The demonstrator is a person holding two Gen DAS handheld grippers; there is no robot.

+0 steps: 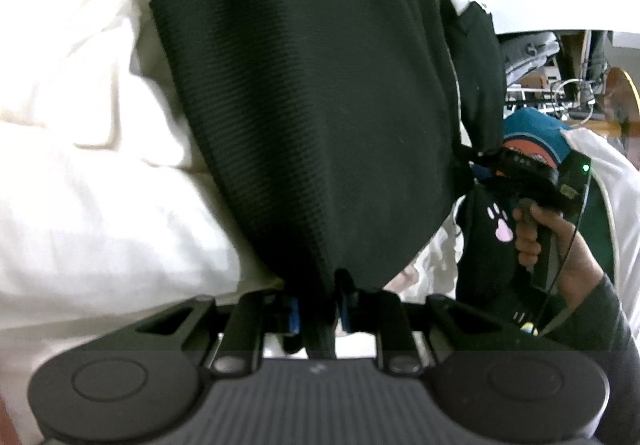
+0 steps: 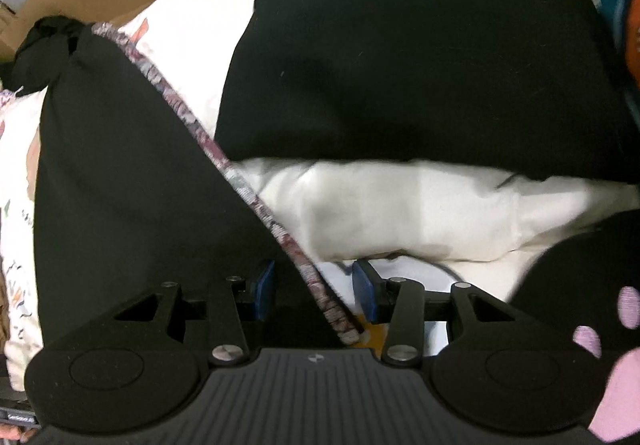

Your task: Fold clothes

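The left tongs [image 1: 316, 311] stand narrow, pinched on the bottom edge of the black ribbed garment [image 1: 304, 105], which stretches straight ahead and up from their tips. The right tongs [image 2: 314, 295] stand half wide; the patterned trim [image 2: 248, 197] of a second black garment [image 2: 132, 185] runs slantwise between their pads, apparently unpinched. The left tongs therefore already have their cloth.
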